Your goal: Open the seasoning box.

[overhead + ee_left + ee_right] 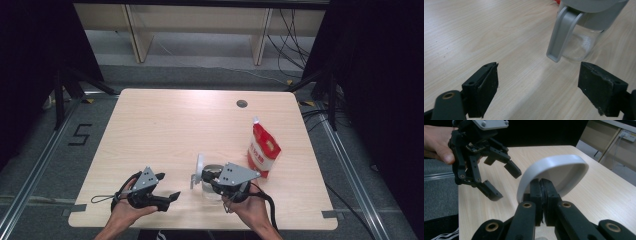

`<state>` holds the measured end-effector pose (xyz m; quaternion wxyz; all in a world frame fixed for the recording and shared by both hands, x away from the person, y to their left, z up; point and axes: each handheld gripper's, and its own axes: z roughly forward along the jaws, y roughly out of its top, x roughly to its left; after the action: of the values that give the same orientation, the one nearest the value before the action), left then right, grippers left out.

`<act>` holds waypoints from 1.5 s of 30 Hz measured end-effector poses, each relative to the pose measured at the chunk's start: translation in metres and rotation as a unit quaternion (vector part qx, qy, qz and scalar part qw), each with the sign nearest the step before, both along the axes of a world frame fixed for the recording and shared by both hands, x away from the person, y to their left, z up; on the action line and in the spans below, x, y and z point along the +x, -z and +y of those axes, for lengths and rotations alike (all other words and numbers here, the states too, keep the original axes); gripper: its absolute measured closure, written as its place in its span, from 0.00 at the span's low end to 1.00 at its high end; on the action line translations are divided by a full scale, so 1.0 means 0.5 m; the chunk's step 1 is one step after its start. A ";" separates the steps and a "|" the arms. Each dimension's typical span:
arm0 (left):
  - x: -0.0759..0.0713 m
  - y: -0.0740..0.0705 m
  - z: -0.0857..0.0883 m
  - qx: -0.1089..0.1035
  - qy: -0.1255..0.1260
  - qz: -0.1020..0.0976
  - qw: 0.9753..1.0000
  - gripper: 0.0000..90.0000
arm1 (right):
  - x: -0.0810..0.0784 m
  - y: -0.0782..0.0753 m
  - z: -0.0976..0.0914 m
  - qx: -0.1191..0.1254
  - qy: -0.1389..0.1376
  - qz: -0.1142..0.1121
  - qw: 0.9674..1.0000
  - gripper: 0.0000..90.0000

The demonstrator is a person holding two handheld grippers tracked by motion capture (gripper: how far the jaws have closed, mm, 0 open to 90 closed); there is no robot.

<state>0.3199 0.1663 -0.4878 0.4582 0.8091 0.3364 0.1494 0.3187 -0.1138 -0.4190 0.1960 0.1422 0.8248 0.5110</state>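
A clear glass jug (212,193) with a grey handle (560,32) and a grey collar (594,10) stands near the table's front edge. Its glass body (580,45) has a whitish film inside. A round white lid (199,165) is held on edge just above and left of the jug, with my right gripper (206,175) shut on its rim. In the right gripper view the pads (543,187) pinch the lid (554,167). My left gripper (167,186) stands open to the left of the jug. Its jaws (539,85) are wide with only table between them, a little short of the handle.
A red and white spouted pouch (262,150) stands upright right of the jug. The light wooden table (165,125) has a round cable hole (242,104) at the back. My left gripper (499,180) shows beyond the lid in the right gripper view.
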 end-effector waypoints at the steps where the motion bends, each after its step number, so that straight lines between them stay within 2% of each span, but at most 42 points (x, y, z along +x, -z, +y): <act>1: 0.002 0.001 0.002 -0.001 0.001 0.000 1.000 0.18 | 0.000 0.000 0.003 -0.002 -0.002 0.001 1.000 0.99; 3: 0.003 0.001 0.003 -0.002 -0.002 0.002 1.000 0.18 | 0.001 -0.001 0.005 -0.001 -0.005 0.005 1.000 0.99; 5: 0.001 -0.001 0.003 -0.001 -0.005 0.002 1.000 0.18 | 0.001 -0.001 0.002 0.001 -0.002 0.001 1.000 0.98; 8: 0.002 -0.001 0.002 -0.012 0.000 -0.002 1.000 0.18 | 0.002 -0.002 -0.009 0.002 0.004 0.002 1.000 0.96; 16: -0.004 -0.003 -0.004 -0.003 0.006 -0.011 1.000 0.18 | 0.008 0.006 -0.070 0.017 0.036 0.000 0.999 0.88; 23: -0.005 -0.006 -0.005 -0.017 0.001 -0.010 1.000 0.17 | 0.003 0.016 -0.134 0.025 0.074 0.000 0.997 0.83; 26: -0.005 -0.008 -0.004 -0.024 0.006 -0.015 1.000 0.17 | 0.000 0.026 -0.159 0.024 0.084 0.006 0.996 0.80; 27: -0.005 -0.009 -0.003 -0.023 0.009 -0.016 1.000 0.17 | -0.003 0.029 -0.165 0.026 0.092 0.015 0.995 0.79; 28: -0.003 -0.010 -0.003 -0.025 0.013 -0.020 0.999 0.17 | -0.003 0.032 -0.171 0.026 0.094 0.008 0.995 0.78; 30: -0.004 -0.011 -0.004 -0.024 0.013 -0.019 0.999 0.17 | -0.007 0.035 -0.182 0.021 0.100 0.009 0.995 0.74; 31: -0.004 -0.012 -0.004 -0.021 0.013 -0.018 1.000 0.17 | -0.010 0.038 -0.187 0.019 0.107 0.010 0.994 0.72; 33: -0.008 -0.011 -0.011 -0.034 0.006 -0.015 0.999 0.17 | -0.015 0.045 -0.199 0.021 0.114 0.013 0.993 0.70; 34: -0.006 -0.012 -0.009 -0.027 0.014 -0.021 0.999 0.17 | -0.016 0.050 -0.204 0.022 0.121 0.012 0.992 0.68; 35: -0.009 -0.012 -0.011 -0.032 0.009 -0.014 0.999 0.17 | -0.017 0.053 -0.211 0.017 0.123 0.012 0.992 0.68; 38: -0.010 -0.014 -0.011 -0.026 0.016 -0.023 0.999 0.17 | -0.022 0.061 -0.227 0.022 0.134 0.020 0.990 0.63; 39: -0.012 -0.013 -0.013 -0.028 0.012 -0.019 0.999 0.17 | -0.026 0.063 -0.232 0.026 0.143 0.028 0.989 0.62; 41: -0.013 -0.014 -0.012 -0.029 0.010 -0.016 0.999 0.17 | -0.031 0.065 -0.242 0.025 0.147 0.035 0.988 0.60; 42: -0.012 -0.014 -0.011 -0.030 0.012 -0.017 0.999 0.17 | -0.034 0.066 -0.246 0.029 0.154 0.030 0.987 0.59; 43: -0.010 -0.014 -0.008 -0.029 0.019 -0.020 0.999 0.17 | -0.037 0.067 -0.251 0.028 0.156 0.040 0.987 0.58; 44: -0.010 -0.014 -0.007 -0.029 0.016 -0.020 0.999 0.17 | -0.039 0.068 -0.257 0.030 0.163 0.039 0.985 0.57; 45: -0.012 -0.013 -0.009 -0.039 0.010 -0.013 0.999 0.17 | -0.040 0.069 -0.264 0.030 0.169 0.037 0.984 0.57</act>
<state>0.3139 0.1619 -0.4813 0.4952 0.7919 0.3280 0.1417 0.2987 -0.2456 -0.4536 0.2442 0.3044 0.7798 0.4895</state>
